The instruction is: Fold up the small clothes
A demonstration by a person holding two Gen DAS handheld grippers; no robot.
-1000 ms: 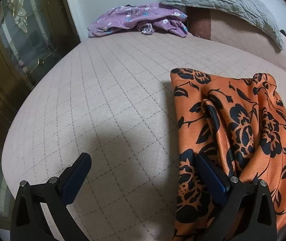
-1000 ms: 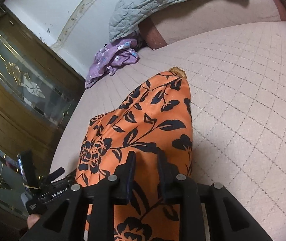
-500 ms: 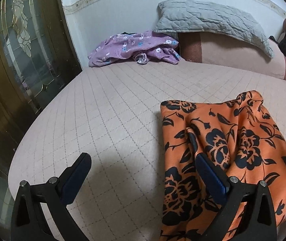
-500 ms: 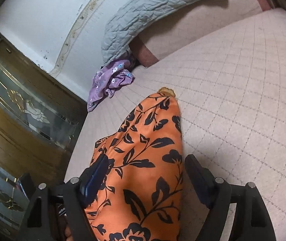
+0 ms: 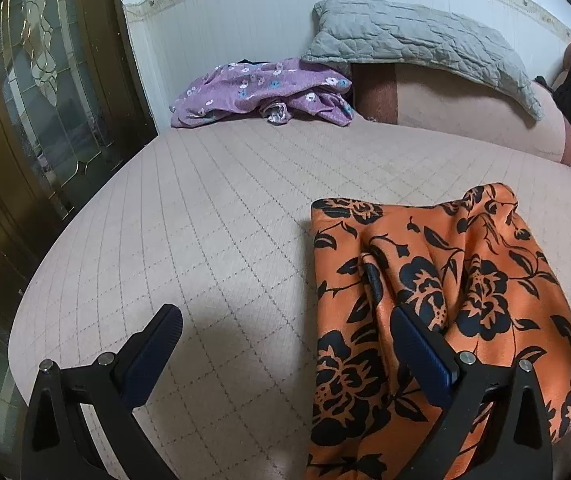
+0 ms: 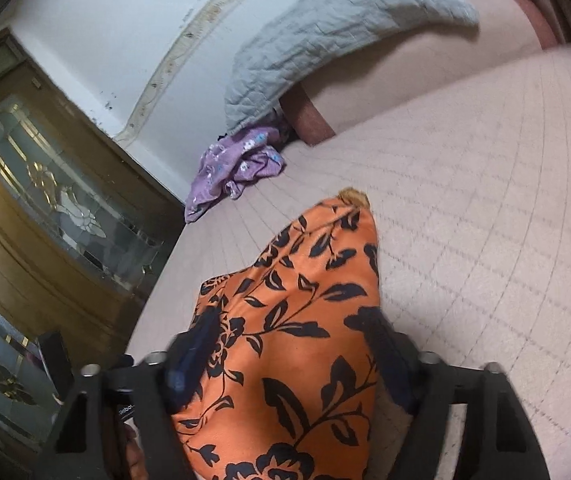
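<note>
Two grippers spread: my left gripper [image 5: 285, 356] empty beside the orange cloth [image 5: 437, 300] at lower right; my right gripper [image 6: 289, 364], just narrowing, straddles it unpinched, judging the fold laid on the bed [image 5: 205, 220].

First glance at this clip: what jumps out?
The orange cloth with black flowers, lying at the near edge of the pale quilted bed. At the far end a crumpled purple garment lies beside a grey pillow.
</note>
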